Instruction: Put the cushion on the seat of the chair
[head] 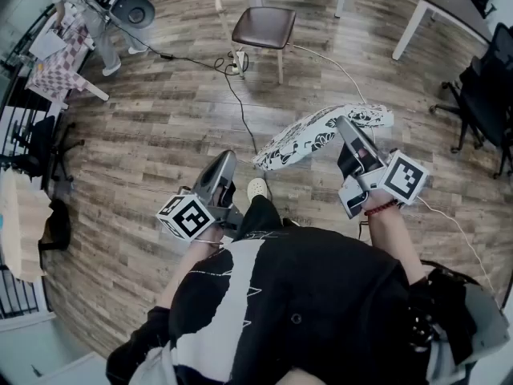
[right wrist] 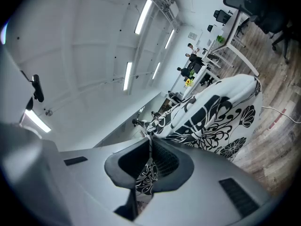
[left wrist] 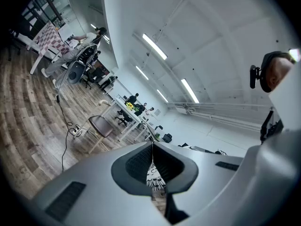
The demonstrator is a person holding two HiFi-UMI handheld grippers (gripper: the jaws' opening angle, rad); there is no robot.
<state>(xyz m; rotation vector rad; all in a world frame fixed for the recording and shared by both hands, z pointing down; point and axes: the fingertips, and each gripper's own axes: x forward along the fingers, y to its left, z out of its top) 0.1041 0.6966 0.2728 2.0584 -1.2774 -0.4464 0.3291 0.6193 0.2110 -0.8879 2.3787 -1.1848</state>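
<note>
Nearest to the lens, the right gripper [right wrist: 150,142] has its jaws almost together, and they pinch a fold of the cushion [right wrist: 221,112] between them. The black and white flower fabric runs out from the jaws and fills the view beyond. From the head view, the cushion hangs in the air in front of the person, held only at its right edge, and its free end droops to the left.

Beside it, the left gripper [left wrist: 152,147] has its jaws closed together. From above it stands just beside the cushion's loose corner, apart from it, so I judge it holds nothing.

Further out is the wooden floor [head: 160,119], with a black cable [head: 236,95] lying across it. Well apart, at the far side, stands the chair [head: 263,26], and its brown seat [head: 268,21] is bare.

The step in hand seems to be the carrying, so the task is perhaps half done. The next move calls for walking to the chair, stepping over the cable, then lowering the cushion flat onto the seat before letting go.
</note>
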